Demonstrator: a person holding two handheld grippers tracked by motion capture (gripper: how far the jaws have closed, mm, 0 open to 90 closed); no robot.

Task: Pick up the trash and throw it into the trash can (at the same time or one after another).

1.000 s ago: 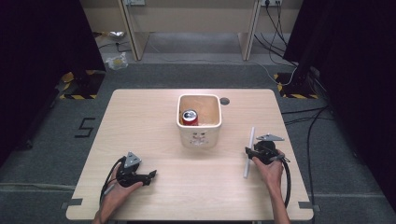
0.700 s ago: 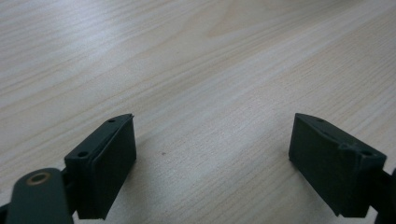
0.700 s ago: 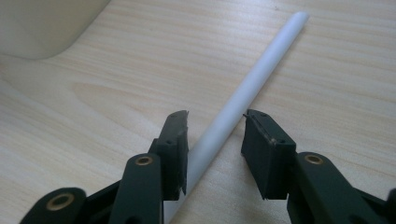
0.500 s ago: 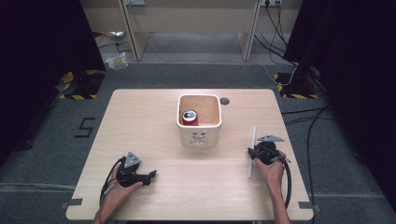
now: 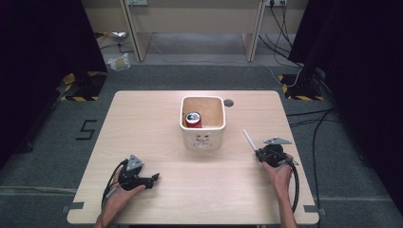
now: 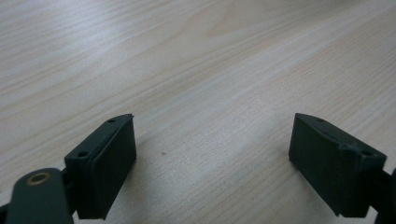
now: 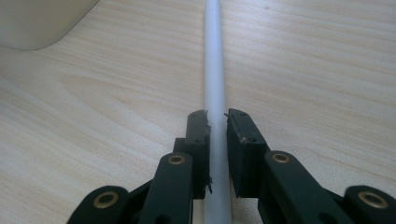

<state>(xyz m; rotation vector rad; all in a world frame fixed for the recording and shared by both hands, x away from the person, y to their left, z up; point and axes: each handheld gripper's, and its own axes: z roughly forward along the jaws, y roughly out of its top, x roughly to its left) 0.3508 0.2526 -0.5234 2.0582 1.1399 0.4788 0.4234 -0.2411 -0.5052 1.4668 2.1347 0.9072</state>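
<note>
A pale wooden table (image 5: 157, 118) is standing on grey carpet, with dark curtains hanging at both sides and desk legs showing behind it. Taking the cream square bin (image 5: 203, 135) near the table's middle as the landmark: well to its left and nearer the person, the left gripper (image 5: 153, 179) is resting on the wood in a hand, its jaws standing wide apart with nothing but bare tabletop between them (the left gripper view is showing this plainly). Inside the bin, a red drink can (image 5: 193, 118) is sitting upright against the left wall. Just behind the bin's right corner, a small dark round hole (image 5: 229, 102) is showing in the tabletop. To the bin's right, the right gripper (image 5: 258, 153) is pinching a thin white rod (image 7: 215, 70); its jaws have just been closing and are now pressing on the rod from both sides. The rod is slanting away from the gripper toward the bin's right side, apart from it.
</note>
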